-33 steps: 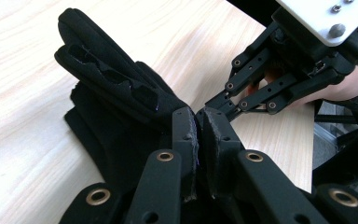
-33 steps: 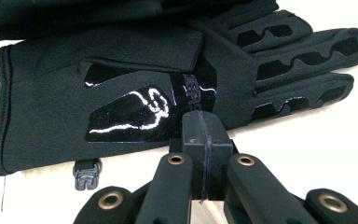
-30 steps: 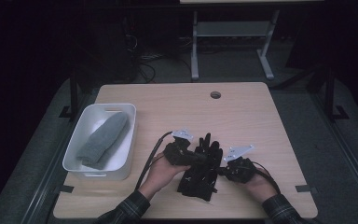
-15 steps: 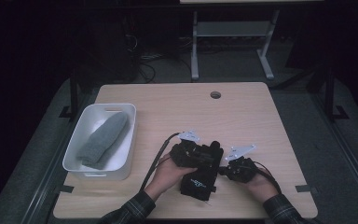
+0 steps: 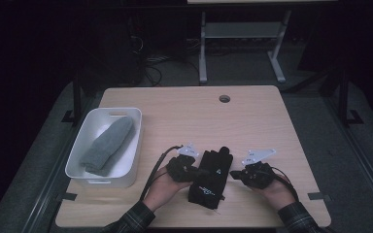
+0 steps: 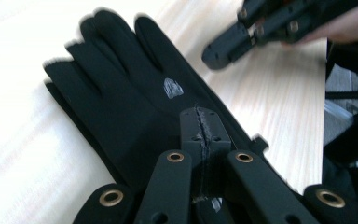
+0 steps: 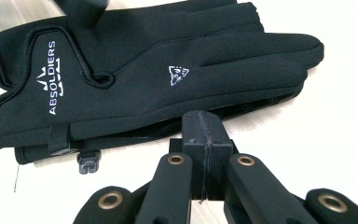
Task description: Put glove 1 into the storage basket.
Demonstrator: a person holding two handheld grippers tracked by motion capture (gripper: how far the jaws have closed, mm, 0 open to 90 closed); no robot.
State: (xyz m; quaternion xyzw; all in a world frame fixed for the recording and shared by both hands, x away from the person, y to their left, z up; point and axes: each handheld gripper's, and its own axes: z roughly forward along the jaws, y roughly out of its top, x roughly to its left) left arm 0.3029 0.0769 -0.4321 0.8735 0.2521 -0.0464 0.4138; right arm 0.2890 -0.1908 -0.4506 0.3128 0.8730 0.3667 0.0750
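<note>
- A pale wooden surface (image 5: 252,116) stands in a dim room, with dark floor and a grey metal frame (image 5: 243,34) behind its far edge.
- The left gripper (image 5: 201,171), held in the person's left hand (image 5: 162,187), has its jaws pressed together with nothing caught between them; they have just been closing. In the left gripper view the shut tips lie over the black gloves (image 6: 135,107), at or just above the cloth; contact cannot be told.
- The right gripper (image 5: 233,174), in the right hand (image 5: 272,189), also has its jaws together and empty. In the right gripper view its tips sit just beside the near edge of the gloves (image 7: 158,79), without clearly touching them.
- The gloves (image 5: 212,177) lie flat on the surface between the two grippers, near the person's edge, one stacked on the other, fingers pointing away from the person.
- The upper glove carries a small white emblem (image 7: 179,74) on its back and the word ABSOLDIERS (image 7: 51,77) in white at the cuff.
- In the left gripper view the right gripper (image 6: 214,53) shows beyond the gloves, above the bare wood.
- Well to the left stands a white bin (image 5: 88,141) holding a folded grey cloth (image 5: 108,145).
- A round cable hole (image 5: 224,98) sits near the far edge of the surface.
</note>
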